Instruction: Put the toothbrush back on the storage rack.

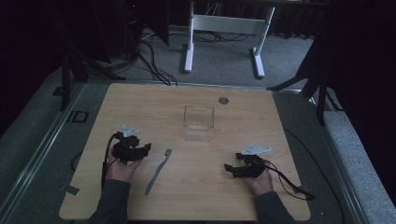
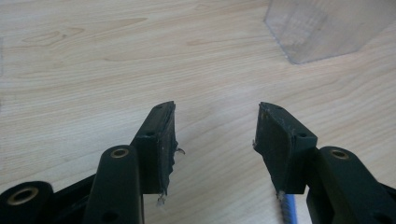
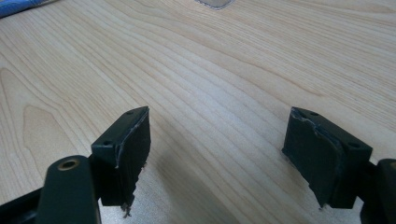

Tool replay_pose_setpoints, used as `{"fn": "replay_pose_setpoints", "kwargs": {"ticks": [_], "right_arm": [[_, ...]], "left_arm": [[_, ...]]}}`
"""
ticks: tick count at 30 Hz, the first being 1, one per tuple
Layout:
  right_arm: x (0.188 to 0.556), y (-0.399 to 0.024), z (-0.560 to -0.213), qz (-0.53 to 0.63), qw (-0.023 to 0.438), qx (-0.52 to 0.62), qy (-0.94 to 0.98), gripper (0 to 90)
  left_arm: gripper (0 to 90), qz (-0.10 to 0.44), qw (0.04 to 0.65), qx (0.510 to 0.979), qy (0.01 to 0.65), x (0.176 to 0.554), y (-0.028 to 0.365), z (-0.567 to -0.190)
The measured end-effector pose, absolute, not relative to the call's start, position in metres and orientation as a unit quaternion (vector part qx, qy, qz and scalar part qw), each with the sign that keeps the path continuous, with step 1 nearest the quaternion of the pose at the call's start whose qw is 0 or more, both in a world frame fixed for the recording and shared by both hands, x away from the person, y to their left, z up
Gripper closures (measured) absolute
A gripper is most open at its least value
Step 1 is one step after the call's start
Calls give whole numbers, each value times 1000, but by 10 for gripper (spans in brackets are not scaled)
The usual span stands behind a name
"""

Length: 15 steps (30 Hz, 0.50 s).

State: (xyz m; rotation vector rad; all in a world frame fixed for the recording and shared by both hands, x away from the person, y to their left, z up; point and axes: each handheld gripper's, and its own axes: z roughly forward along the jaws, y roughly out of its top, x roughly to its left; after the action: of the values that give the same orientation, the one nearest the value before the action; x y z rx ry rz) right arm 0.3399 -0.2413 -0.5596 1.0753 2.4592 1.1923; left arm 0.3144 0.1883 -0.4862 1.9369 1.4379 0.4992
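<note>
Honestly, my left gripper and right gripper both stand released and empty, and I could skid the toothbrush across the table by pinching its thin handle off-centre. Slim and blue, it lies flat, angled, near the front edge, before the clear plastic container.

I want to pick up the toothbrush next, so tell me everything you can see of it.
The toothbrush is blue, slim and looks plastic. It lies flat on the wooden table, aslant, its head toward the clear box and its handle end toward the person. Nothing grips it: it lies between the hands, nearer the left gripper, whose jaws are open and apart from it. The bristles are too small to make out.
</note>
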Motion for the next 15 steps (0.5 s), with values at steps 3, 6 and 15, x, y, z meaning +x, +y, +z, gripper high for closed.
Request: {"fn": "replay_pose_setpoints", "kwargs": {"ticks": [3,6,15], "right_arm": [[340,-241,-560,404,102,364,833,225],[340,-241,-560,404,102,364,833,225],[340,-241,-560,404,103,364,833,226]], "left_arm": [[479,189,333,742,550,312,188,-483],[479,187,333,744,549,309,186,-481],[483,181,328,752,543,302,182,-476]]}}
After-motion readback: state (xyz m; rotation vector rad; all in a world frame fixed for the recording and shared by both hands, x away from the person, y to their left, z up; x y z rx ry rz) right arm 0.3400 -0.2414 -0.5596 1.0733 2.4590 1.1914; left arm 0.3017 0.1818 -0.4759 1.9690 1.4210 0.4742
